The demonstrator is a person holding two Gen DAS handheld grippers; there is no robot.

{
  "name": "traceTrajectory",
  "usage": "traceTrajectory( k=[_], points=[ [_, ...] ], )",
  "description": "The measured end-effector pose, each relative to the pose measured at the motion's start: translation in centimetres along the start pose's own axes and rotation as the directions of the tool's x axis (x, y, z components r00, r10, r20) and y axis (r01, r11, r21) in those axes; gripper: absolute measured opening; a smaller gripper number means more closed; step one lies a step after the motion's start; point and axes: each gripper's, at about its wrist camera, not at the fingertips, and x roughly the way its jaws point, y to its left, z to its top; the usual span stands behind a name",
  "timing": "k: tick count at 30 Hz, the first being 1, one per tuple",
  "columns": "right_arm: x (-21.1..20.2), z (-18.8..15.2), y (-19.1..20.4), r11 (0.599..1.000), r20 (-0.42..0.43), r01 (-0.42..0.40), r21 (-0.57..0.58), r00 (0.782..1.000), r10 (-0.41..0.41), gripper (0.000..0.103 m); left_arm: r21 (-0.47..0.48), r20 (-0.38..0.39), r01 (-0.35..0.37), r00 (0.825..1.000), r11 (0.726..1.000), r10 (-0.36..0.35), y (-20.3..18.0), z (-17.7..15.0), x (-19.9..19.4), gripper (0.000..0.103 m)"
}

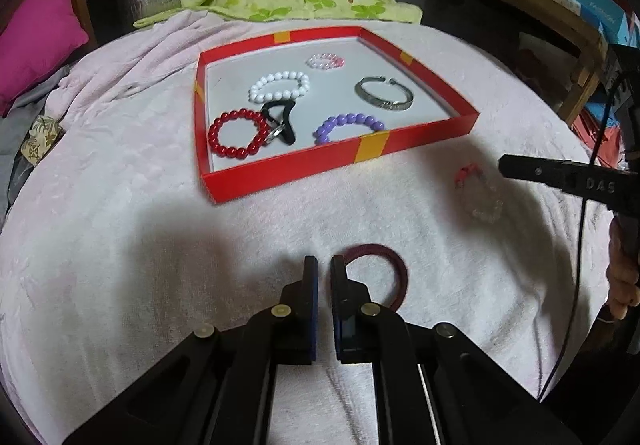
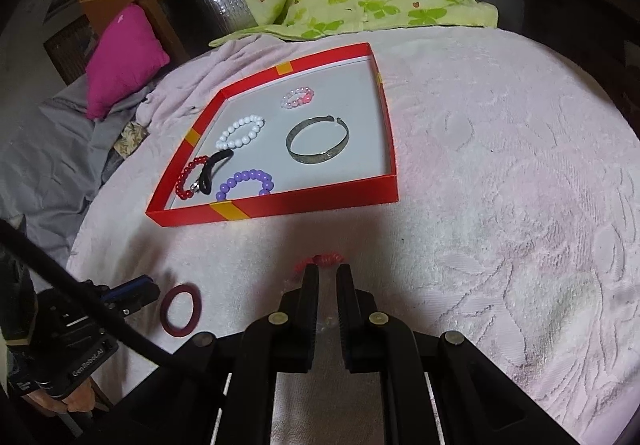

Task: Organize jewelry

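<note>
Most of the sorting looked done: the red tray point(image 1: 344, 161) on the pale towel point(image 1: 140, 229) already held a white bead bracelet point(image 1: 280, 85), a red bead bracelet point(image 1: 238, 139), a purple bead bracelet point(image 1: 347, 127), a small pink bead bracelet point(image 1: 325, 61), a silver bangle point(image 1: 385, 93) and a black hair tie point(image 1: 281, 119). Two pieces lay outside it, both near the tray's front wall. The left gripper point(image 1: 324, 265) had its jaws clenched, apparently nipping the near edge of the maroon ring point(image 1: 394, 269) on the towel. The right gripper point(image 2: 328, 273) was likewise drawn shut over the clear bead bracelet with a red knot point(image 2: 320, 260); whether it truly pinched the strand could not be told. Both likely remained to be carried into the tray.
</note>
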Motion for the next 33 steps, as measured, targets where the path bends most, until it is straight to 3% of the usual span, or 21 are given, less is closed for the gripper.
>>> traceTrajectory(
  k=[5,6,8,9,23,31,33],
  points=[
    [0.5,0.0,-1.0,0.999,-0.043,-0.007,0.050,0.999,0.009,0.011,-0.009,-0.036,-0.010,0.999,1.000,0.009,0.4,-0.2,0.6,0.009],
    [0.6,-0.1,-0.9,0.999,-0.049,-0.003,0.045,0.999,0.006,0.013,-0.007,-0.040,-0.003,0.999,1.000,0.003,0.4,-0.2,0.7,0.013],
    [0.9,-0.2,-0.8,0.999,-0.065,-0.004,0.041,0.998,0.006,0.022,0.003,-0.039,0.000,0.999,1.000,0.000,0.3,-0.3,0.7,0.032],
    [1.1,-0.3,-0.7,0.999,-0.071,0.001,0.040,0.997,0.002,0.027,0.007,-0.034,-0.002,0.999,1.000,0.002,0.2,-0.3,0.7,0.034],
    [2.1,-0.5,0.0,0.999,-0.081,0.027,0.017,0.996,-0.026,0.028,0.048,0.000,0.095,0.995,0.994,-0.095,-1.0,-0.2,-0.6,0.034],
    [2.9,-0.9,1.1,0.997,-0.081,0.049,-0.063,0.995,-0.054,0.028,0.103,-0.064,0.099,0.994,0.990,-0.093,-2.4,-0.6,1.2,0.034],
    [2.9,-1.1,1.5,0.993,-0.074,0.063,-0.100,0.995,-0.071,0.024,0.102,-0.069,0.111,0.992,0.989,-0.104,-2.5,-0.7,1.4,0.028]
  ],
)
